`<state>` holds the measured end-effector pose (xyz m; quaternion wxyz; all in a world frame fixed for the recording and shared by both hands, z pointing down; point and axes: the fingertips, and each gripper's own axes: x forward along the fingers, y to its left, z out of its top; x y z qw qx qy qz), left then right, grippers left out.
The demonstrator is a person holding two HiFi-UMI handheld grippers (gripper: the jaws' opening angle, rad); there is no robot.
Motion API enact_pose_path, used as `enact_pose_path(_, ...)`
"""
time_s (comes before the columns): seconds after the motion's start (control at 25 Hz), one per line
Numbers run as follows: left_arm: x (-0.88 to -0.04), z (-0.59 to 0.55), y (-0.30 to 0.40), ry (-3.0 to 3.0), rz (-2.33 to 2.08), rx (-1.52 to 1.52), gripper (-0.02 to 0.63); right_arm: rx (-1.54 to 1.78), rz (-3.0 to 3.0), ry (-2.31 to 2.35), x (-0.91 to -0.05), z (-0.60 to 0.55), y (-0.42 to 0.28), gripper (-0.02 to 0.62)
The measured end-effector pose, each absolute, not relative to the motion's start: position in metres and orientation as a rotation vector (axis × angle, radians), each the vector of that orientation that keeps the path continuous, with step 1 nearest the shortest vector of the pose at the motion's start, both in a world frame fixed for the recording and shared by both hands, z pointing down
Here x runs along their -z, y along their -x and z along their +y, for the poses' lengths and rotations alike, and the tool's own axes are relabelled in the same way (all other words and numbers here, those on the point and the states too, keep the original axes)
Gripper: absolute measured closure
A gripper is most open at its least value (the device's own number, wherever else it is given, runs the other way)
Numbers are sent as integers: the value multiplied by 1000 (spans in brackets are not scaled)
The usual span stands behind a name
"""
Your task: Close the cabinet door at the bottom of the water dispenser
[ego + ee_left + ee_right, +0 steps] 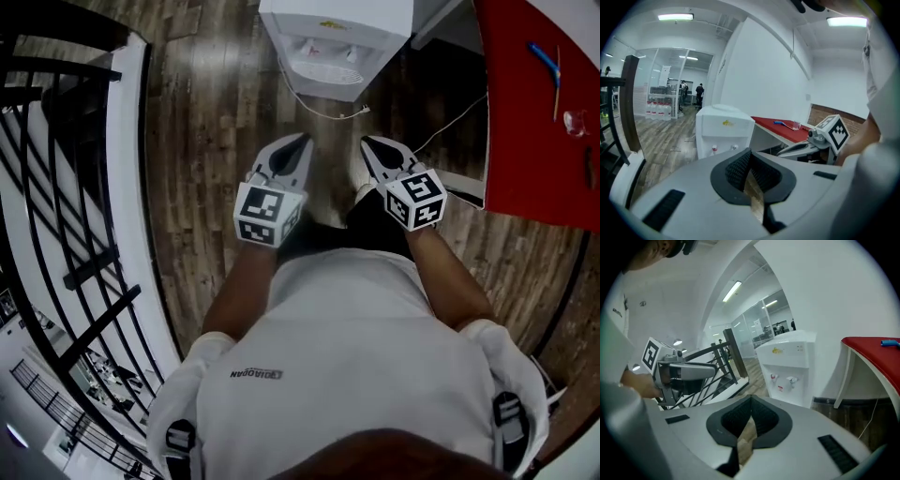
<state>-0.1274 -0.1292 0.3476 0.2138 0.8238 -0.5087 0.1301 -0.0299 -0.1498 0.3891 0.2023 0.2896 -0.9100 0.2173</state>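
Jaws together and empty, left tool (298,145) and right tool (370,145) are held off the water dispenser (336,28); with the cabinet door hidden, closing cannot be confirmed

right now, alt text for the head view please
From above, a person in a white shirt holds a left grey claw and right grey claw, both shut and empty, toward a white water dispenser on a brown wooden floor. A red table stands right, a black metal railing left.

White water dispenser (336,19); red table (525,122); brown wood-plank floor (216,122); black railing (91,266); white shirt (347,356).
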Motion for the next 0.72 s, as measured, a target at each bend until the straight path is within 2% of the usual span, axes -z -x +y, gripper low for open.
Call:
enact_pose_path(0.36, -206, -105, 125, -2304, -1424, -283, 611, -567, -2630, -698, -249, -95, 35, 572)
enact_pose_path(0.72, -169, -87, 83, -2377, -1409, -259, 611, -465, -2731, -712, -185, -96, 11, 572)
